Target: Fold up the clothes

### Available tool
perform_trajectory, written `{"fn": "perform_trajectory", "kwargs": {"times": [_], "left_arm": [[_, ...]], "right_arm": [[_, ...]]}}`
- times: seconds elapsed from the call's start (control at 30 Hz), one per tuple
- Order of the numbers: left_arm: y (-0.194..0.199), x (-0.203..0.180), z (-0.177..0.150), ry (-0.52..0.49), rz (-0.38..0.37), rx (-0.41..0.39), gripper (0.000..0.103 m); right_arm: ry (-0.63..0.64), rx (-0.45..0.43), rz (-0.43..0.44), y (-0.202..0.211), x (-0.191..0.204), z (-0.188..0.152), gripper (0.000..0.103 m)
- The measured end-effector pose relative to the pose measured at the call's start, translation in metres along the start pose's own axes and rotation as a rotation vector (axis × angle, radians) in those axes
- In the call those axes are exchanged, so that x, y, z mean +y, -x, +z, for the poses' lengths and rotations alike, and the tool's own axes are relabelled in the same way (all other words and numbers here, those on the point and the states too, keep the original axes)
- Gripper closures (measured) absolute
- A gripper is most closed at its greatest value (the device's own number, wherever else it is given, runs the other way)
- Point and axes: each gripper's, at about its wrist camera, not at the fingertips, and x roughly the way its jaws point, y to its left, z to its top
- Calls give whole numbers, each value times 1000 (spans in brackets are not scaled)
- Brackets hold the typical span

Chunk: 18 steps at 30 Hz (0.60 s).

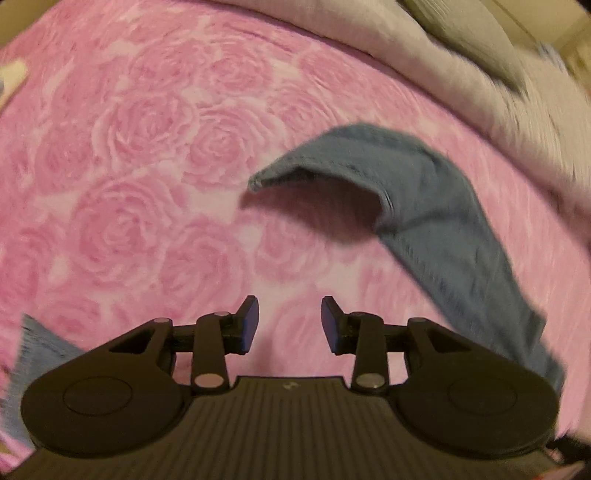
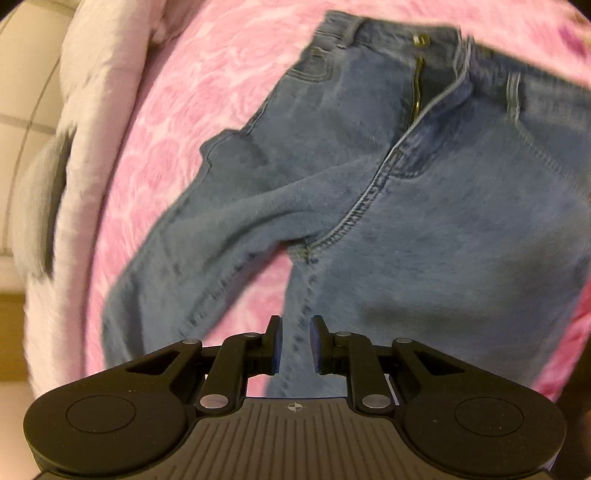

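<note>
Blue jeans (image 2: 406, 221) lie front up on a pink rose-patterned blanket (image 2: 207, 92), with the waistband and brass button (image 2: 421, 40) at the far end and the fly open. My right gripper (image 2: 295, 345) hovers over the inner leg seam near the crotch. Its jaws stand a narrow gap apart with nothing pinched between the pads. In the left wrist view a jeans leg end (image 1: 443, 206) curls up off the blanket (image 1: 147, 147) at the right, casting a shadow. My left gripper (image 1: 290, 321) is open and empty over bare blanket, short of that hem.
A white fluffy cover (image 1: 443, 74) borders the pink blanket at the far right and shows again as the white cover (image 2: 92, 110) at the left. A grey pillow (image 1: 461, 29) lies beyond it. Another denim edge (image 1: 33, 354) shows at the lower left.
</note>
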Motion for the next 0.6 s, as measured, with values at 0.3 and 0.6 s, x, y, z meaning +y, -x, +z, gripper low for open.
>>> {"fn": "perform_trajectory", "kwargs": {"times": [0.3,0.6], "left_arm": [[-59,26,41,472,-316,-78,65],[-108,38,66,599,-384,-159,102]], "right_arm": [[-92,29,48,-38,-21,4,86],[-57,52,15,-50,-25,2,85]]}}
